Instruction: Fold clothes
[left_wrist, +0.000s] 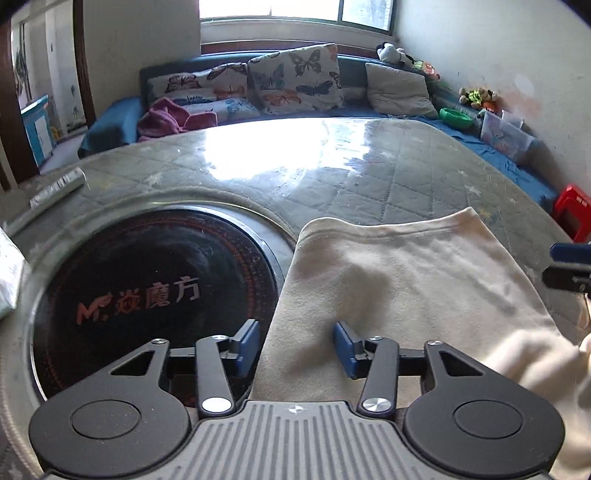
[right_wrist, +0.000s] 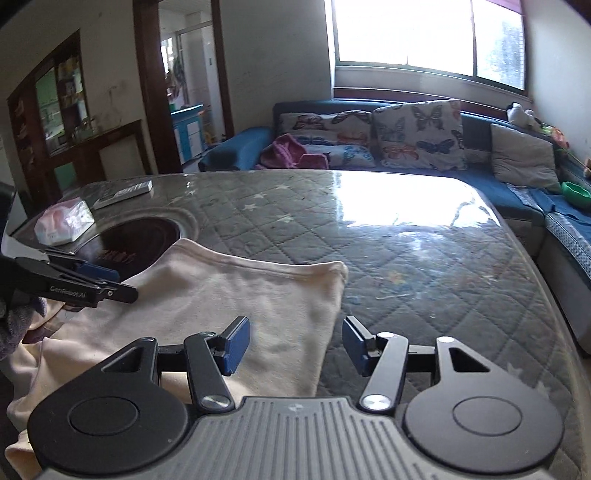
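A cream garment (left_wrist: 399, 291) lies flat on the glass-topped quilted table (left_wrist: 332, 177), its hem at the far side. It also shows in the right wrist view (right_wrist: 236, 295). My left gripper (left_wrist: 295, 349) is open and empty, hovering over the garment's left edge beside the black hotplate. My right gripper (right_wrist: 295, 345) is open and empty above the garment's right edge. The left gripper also shows in the right wrist view (right_wrist: 92, 280) at the left. The right gripper's tip shows in the left wrist view (left_wrist: 569, 267) at the right edge.
A round black hotplate (left_wrist: 155, 295) is set into the table left of the garment. A tissue pack (right_wrist: 64, 221) and a remote (right_wrist: 125, 192) lie at the far left. A blue sofa with butterfly cushions (left_wrist: 295, 79) stands behind the table. A red stool (left_wrist: 572, 210) stands at the right.
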